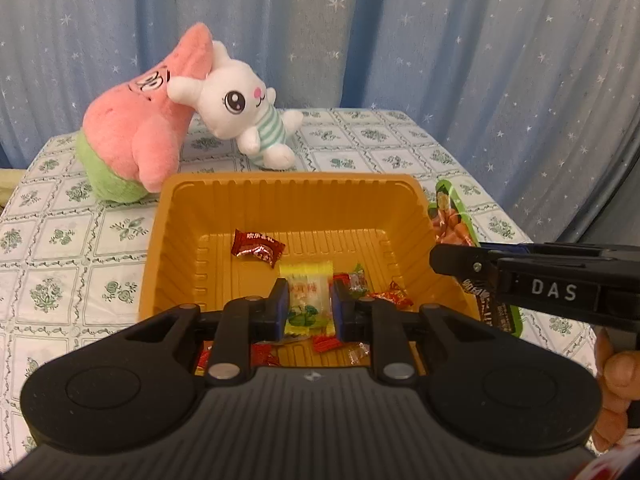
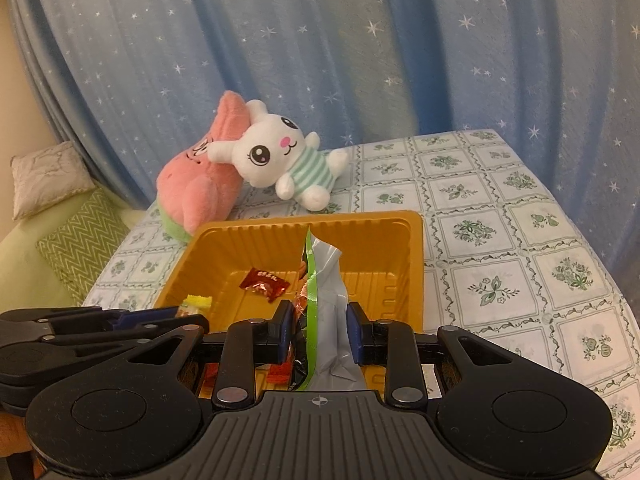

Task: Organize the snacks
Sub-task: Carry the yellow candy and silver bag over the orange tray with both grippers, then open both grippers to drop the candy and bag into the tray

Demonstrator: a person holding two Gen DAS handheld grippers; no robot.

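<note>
An orange plastic tray (image 1: 292,179) (image 2: 316,216) sits on the floral tablecloth, and both grippers hover over its near side. My left gripper (image 1: 309,300) is shut on a yellow-and-white candy (image 1: 306,280) with a green print; from the right wrist view this gripper (image 2: 176,316) enters at the left, the candy (image 2: 196,303) poking out. My right gripper (image 2: 318,320) is shut on a green snack bag (image 2: 310,280) with a silver back, standing on edge over the tray. In the left wrist view it (image 1: 442,258) comes in from the right with the bag (image 1: 450,216).
A red candy (image 1: 258,247) (image 2: 265,285) and several small wrapped candies (image 1: 384,297) lie in the tray. A pink star plush (image 1: 134,136) and a white rabbit plush (image 1: 240,108) lean together behind it. A blue starry curtain hangs behind. A hand (image 1: 614,380) holds the right gripper.
</note>
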